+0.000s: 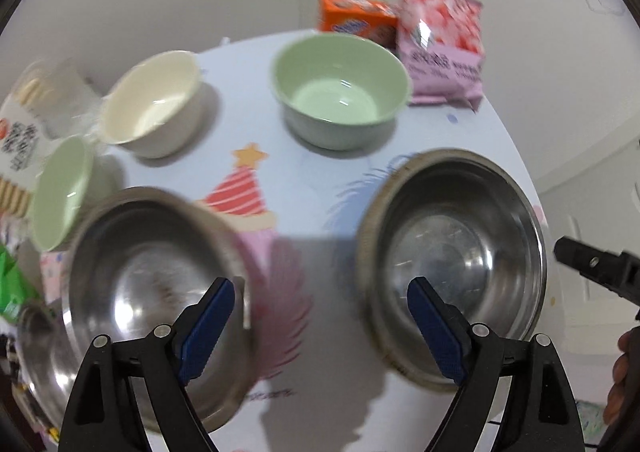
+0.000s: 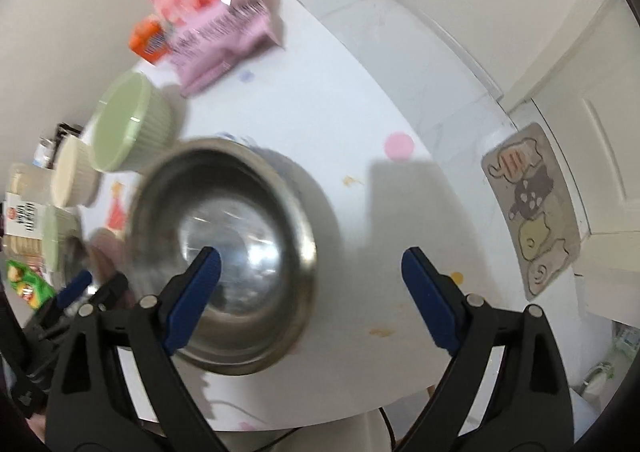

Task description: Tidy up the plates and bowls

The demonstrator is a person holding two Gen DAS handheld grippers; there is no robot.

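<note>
Both the left gripper (image 1: 320,326) and the right gripper (image 2: 312,294) stand wide and empty. Two round stainless-steel bowls (image 1: 456,260) (image 1: 156,284) sit apart on the white patterned table (image 1: 304,180). Green ceramic bowl (image 1: 340,88) and cream ceramic bowl (image 1: 154,102) remain unstacked; sorting appears barely begun.
</note>
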